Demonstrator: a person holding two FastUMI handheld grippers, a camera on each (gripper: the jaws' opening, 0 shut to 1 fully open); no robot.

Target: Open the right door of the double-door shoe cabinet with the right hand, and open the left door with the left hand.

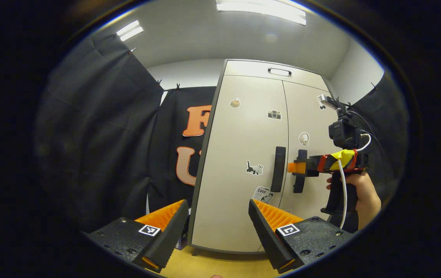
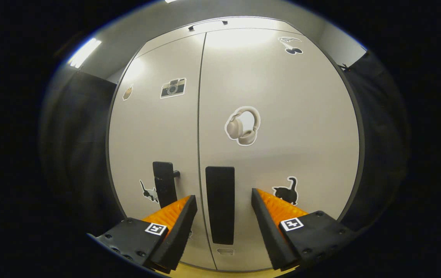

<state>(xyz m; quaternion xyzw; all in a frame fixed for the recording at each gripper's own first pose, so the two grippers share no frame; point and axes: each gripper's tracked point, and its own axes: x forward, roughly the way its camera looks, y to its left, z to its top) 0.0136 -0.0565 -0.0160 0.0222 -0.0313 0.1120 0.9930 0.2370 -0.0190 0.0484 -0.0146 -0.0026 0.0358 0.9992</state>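
Booth wall: black cloth (image 1: 100, 146) is hanging at the far left of the left gripper view, well apart from the cabinet's left edge.
Shoe cabinet (image 1: 243, 127): it is standing upright on a yellowish floor (image 1: 220, 266), long axis vertical, fronts facing the cameras; in the left gripper view it is sitting right of centre and turned slightly, its left side edge showing dark.
Left door (image 1: 239, 154): it is lying flush and closed, with cat (image 1: 254, 167) and camera (image 1: 274, 114) stickers on it.
Left handle (image 1: 278, 169): a dark vertical bar is standing just left of the centre seam; in the right gripper view it (image 2: 163, 189) is sitting apart from the jaws, to their left.
Left gripper (image 1: 218, 220): its jaws are spreading wide with nothing between them, held back from the cabinet and low, with open room ahead to the left door.
Centre seam (image 2: 198, 127): a thin vertical line is running top to bottom between the two closed doors.
Right handle (image 2: 220, 204): a dark vertical bar is standing just right of the seam.
Right gripper (image 2: 223, 216): its jaws are gaping open on either side of the right handle, not pressing it; in the left gripper view this gripper (image 1: 297, 167) is pointing level at the handle, held by a hand (image 1: 359, 193).
Right door (image 2: 282, 135): it is lying closed, carrying headphone (image 2: 243, 126) and black cat (image 2: 286, 191) stickers, with black cloth (image 2: 378, 154) just past its right edge.
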